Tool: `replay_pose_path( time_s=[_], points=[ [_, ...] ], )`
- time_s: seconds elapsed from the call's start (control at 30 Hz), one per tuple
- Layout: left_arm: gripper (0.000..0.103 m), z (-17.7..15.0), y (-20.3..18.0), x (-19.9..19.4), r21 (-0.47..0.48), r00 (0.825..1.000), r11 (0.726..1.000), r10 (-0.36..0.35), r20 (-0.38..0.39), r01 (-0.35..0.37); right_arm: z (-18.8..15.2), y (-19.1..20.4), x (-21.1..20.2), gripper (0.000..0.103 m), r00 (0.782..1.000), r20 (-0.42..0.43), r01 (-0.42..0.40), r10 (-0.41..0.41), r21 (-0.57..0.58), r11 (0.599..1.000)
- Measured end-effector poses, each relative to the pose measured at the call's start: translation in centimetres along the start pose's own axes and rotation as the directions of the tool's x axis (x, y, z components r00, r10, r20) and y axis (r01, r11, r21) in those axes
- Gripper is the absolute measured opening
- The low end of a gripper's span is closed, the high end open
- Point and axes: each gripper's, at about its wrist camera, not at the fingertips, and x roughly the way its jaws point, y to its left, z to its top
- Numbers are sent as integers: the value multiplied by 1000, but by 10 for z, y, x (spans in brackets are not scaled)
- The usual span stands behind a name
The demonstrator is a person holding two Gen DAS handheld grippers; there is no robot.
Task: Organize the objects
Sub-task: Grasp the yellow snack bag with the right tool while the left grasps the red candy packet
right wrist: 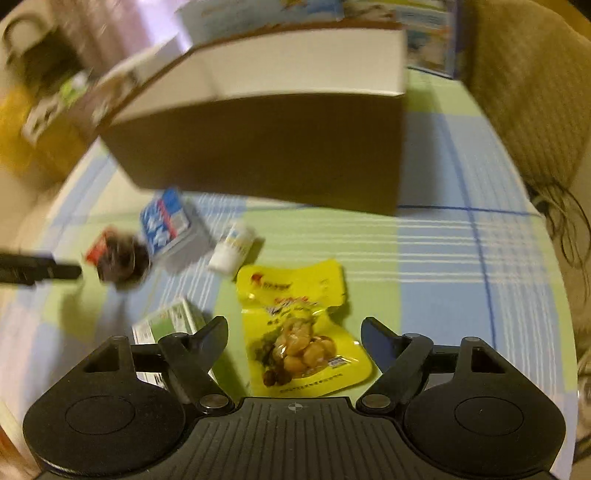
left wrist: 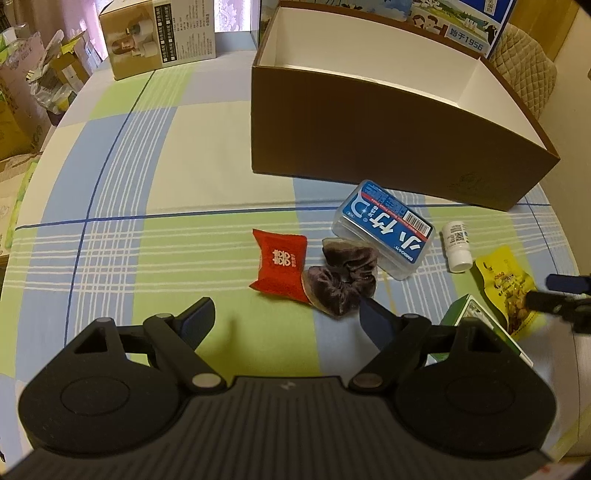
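Note:
A brown open box (left wrist: 388, 147) with a white inside stands at the back of the table; it also shows in the right wrist view (right wrist: 266, 144). In front of it lie a red pouch (left wrist: 279, 266), a purple scrunchie (left wrist: 341, 282), a clear case with a blue label (left wrist: 384, 229), a white bottle (left wrist: 457, 246), a yellow snack packet (left wrist: 506, 288) and a green-white carton (left wrist: 476, 321). My left gripper (left wrist: 286, 319) is open and empty, just short of the scrunchie. My right gripper (right wrist: 293, 338) is open around the near end of the yellow snack packet (right wrist: 303, 328), over it.
A checked cloth (left wrist: 147, 221) covers the table. A brown printed carton (left wrist: 159, 37) stands at the back left, a blue-white carton (left wrist: 461, 22) behind the box. Bags and boxes lie off the left edge. A quilted chair back (right wrist: 524, 92) is on the right.

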Motion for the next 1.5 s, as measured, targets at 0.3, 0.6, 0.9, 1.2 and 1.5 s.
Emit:
replay_pose_path(
  time_s=[0.3, 0.6, 0.9, 1.2, 1.5],
  points=[
    [83, -11, 13, -7, -44, 999, 998, 37, 1, -36, 1, 22, 28, 76, 997, -47, 57, -63, -120, 991],
    [83, -14, 9, -6, -27, 1000, 999, 22, 18, -21, 0, 19, 23, 57, 996, 10, 84, -84, -128, 988],
    [75, 11, 22, 13, -12, 998, 999, 40, 44, -40, 0, -12, 11, 56, 987, 25, 159, -158, -26, 987],
    [63, 29, 15, 47, 69, 1000, 998, -11, -1, 11, 1, -23, 9, 56, 985, 34, 166, -167, 25, 986],
    [36, 30, 4, 64, 144, 999, 989, -22, -45, 29, 2, -24, 11, 57, 985, 31, 166, -167, 32, 986]
  ],
)
